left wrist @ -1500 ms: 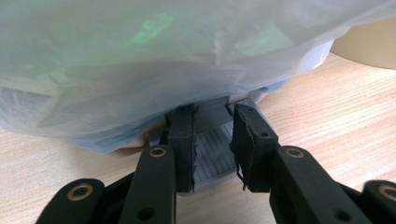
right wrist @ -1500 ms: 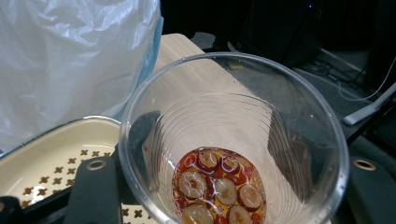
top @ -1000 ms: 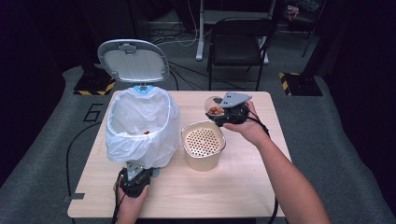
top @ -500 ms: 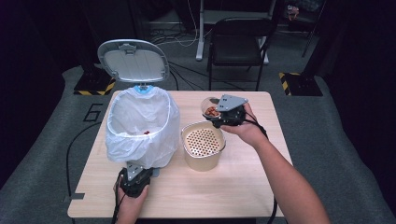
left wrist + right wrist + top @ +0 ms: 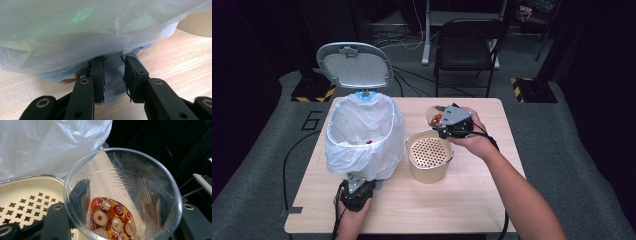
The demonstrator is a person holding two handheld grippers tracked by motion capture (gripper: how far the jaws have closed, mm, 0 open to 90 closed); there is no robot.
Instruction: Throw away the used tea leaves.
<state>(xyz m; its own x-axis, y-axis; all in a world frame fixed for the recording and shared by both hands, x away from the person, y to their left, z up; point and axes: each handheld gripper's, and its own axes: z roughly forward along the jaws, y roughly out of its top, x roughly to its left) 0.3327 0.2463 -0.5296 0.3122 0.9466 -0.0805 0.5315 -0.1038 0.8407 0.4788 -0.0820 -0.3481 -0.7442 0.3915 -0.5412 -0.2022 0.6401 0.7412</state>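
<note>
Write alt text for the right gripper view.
A clear plastic cup sits between the right gripper's black jaws, with sliced red dates in amber liquid at its bottom. Behind it are a cream perforated strainer basket and a white bin bag.

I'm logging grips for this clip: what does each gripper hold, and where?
Right gripper clamps the clear cup by its side wall. Left gripper is shut on the bin's pedal.

Base of the bin hidden under its white liner, pedal partly covered between the left hand-held gripper jaws, clear cup cut off at the bottom edge, its slices too blurred to identify, strainer pot cropped at left.
</note>
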